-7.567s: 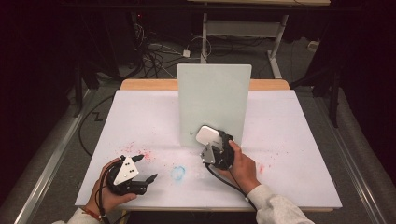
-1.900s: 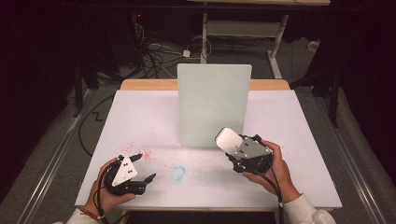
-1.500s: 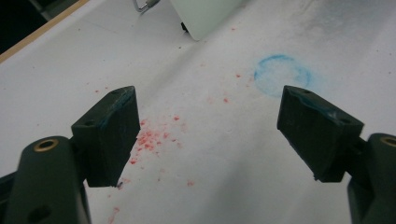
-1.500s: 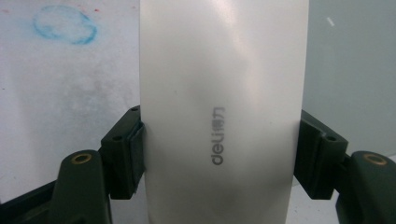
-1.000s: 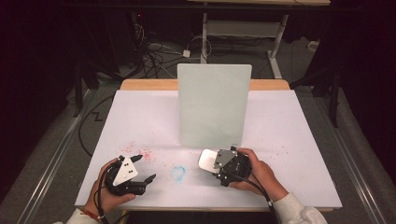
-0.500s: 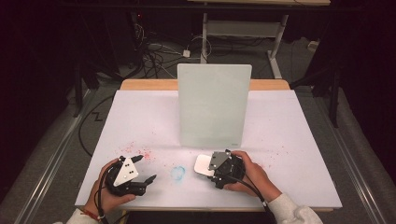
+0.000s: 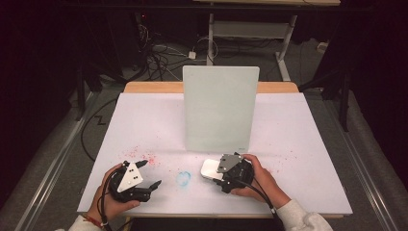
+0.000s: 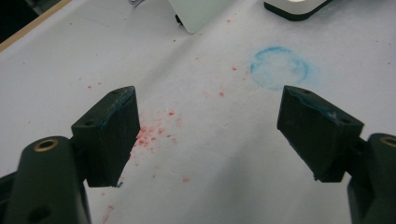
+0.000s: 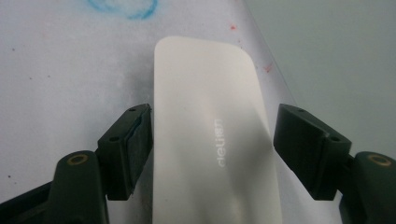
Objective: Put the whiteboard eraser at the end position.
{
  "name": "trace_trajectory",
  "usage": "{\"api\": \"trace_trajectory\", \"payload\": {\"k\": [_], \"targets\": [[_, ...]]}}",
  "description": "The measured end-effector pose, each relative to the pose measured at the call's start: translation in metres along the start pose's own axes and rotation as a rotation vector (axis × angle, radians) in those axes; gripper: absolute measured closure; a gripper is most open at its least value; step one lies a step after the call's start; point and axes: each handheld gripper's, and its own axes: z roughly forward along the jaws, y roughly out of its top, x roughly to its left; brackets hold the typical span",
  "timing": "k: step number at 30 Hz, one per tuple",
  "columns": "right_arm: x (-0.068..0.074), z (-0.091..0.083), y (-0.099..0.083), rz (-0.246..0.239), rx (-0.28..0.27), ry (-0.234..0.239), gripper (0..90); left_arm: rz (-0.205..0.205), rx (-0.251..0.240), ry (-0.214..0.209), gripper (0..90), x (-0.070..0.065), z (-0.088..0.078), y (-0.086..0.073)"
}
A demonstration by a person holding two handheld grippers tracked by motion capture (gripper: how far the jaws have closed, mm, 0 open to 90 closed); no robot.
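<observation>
A white board eraser (image 7: 209, 169) with a grey logo lies flat on the white table (image 7: 308, 144), just in front of the upright pale green board (image 7: 220, 108). My right gripper (image 7: 217, 175) straddles it. In the right gripper view the eraser (image 9: 210, 140) sits between the two black pads; the jaws have just been opening, and a thin gap shows at the right pad (image 9: 303, 144). My left gripper (image 7: 151, 173) rests at the front left, open and with nothing in it. Ahead of my left gripper (image 8: 210, 100) lies a blue scribbled ring (image 8: 279, 67).
The blue ring (image 7: 183, 178) lies between the two hands, and red specks (image 7: 144, 156) are scattered near the left one. A wooden strip (image 7: 154, 87) edges the table's far side. Cables (image 7: 159, 53) and a metal stand (image 7: 250, 29) fill the dark floor behind.
The right hand carried the eraser from the board's right side leftward and down onto the table in front of the board. The left hand has stayed where it was.
</observation>
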Motion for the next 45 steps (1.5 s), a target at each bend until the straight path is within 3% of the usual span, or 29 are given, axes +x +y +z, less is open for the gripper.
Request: {"api": "trace_trajectory", "payload": {"k": [16, 32, 45], "targets": [[-0.003, -0.016, 0.004, 0.035, -0.087, -0.047, 27.0, 0.001, 0.000, -0.001, 20.4, 0.000, 0.000, 0.000], [-0.016, -0.045, 0.001, 0.103, -0.166, -0.229, 20.1, 0.000, -0.003, 0.002, 20.4, 0.000, -0.002, 0.000], [-0.028, -0.066, -0.009, 0.147, -0.211, -0.343, 20.1, -0.001, -0.006, 0.004, 20.3, 0.000, -0.002, 0.000]]}}
